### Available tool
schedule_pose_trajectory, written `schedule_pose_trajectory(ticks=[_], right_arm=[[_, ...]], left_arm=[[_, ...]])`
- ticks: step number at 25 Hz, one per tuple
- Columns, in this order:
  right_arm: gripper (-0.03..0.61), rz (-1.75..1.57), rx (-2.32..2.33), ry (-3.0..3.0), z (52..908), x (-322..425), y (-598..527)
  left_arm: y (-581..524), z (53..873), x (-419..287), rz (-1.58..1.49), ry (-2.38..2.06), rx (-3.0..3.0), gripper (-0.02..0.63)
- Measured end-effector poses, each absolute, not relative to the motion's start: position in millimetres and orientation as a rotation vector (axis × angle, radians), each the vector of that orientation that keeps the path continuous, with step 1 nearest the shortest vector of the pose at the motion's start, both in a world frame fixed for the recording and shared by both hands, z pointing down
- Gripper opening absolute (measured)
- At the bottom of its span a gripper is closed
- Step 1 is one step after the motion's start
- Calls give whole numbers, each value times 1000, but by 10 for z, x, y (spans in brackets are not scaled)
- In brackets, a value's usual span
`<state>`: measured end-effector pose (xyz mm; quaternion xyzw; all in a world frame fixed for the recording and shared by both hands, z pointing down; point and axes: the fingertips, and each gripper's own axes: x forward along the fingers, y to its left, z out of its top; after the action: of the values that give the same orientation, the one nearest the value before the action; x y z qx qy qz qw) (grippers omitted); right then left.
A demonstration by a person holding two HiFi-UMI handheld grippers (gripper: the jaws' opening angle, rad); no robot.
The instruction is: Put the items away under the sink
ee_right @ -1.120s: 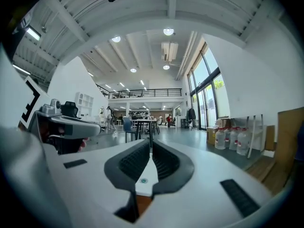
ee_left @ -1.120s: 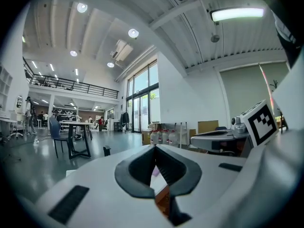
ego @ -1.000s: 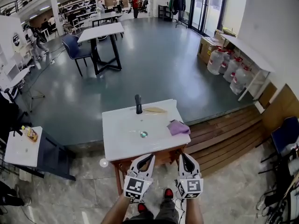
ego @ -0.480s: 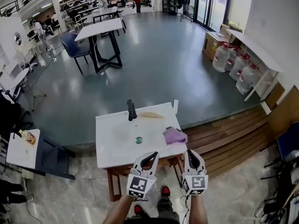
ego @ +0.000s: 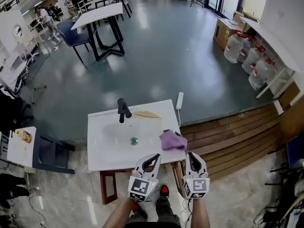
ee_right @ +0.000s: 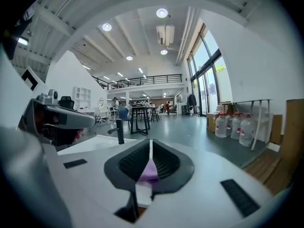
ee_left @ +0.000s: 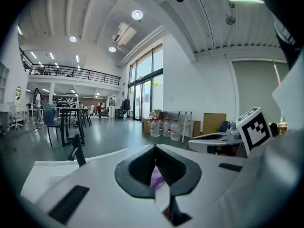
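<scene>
A white sink unit (ego: 107, 156) stands just ahead of me, with a black faucet (ego: 122, 110) at its back and a drain (ego: 134, 140) in the basin. A purple cloth (ego: 172, 140) lies crumpled on its right edge, and a thin wooden piece (ego: 146, 114) lies behind the basin. My left gripper (ego: 155, 157) and right gripper (ego: 189, 155) hover side by side over the unit's front edge, both shut and holding nothing. Past the shut fingertips, the left gripper view and the right gripper view each show a bit of the purple cloth (ee_left: 156, 177) (ee_right: 149, 170).
A white upright object (ego: 179, 100) stands at the sink's back right corner. Wooden decking (ego: 228, 137) runs off to the right, with water jugs (ego: 247, 56) beyond it. A small white table (ego: 19, 148) and a dark chair (ego: 50, 153) stand at the left. Tables and a blue chair (ego: 71, 36) stand farther back.
The sink unit has drawn nearer and slid to the lower left of the head view. Both grippers keep their place in front of me and stay shut.
</scene>
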<state>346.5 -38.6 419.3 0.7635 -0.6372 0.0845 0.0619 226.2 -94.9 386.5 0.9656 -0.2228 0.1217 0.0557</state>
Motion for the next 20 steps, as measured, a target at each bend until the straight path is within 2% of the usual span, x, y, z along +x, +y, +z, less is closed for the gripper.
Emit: schedule_pose_trajectory(ticks=[18, 19, 20], right_arm=[[46, 422, 2167, -1989, 5094, 3743, -732], [58, 445, 2156, -1992, 5134, 3739, -753], [112, 482, 2138, -1999, 5185, 3725, -775]], left_arm=[[-1206, 4596, 2594, 537, -751, 2813, 6], [-1219, 4613, 2596, 542, -754, 2810, 6], [-1237, 4632, 2594, 547, -759, 2806, 6]])
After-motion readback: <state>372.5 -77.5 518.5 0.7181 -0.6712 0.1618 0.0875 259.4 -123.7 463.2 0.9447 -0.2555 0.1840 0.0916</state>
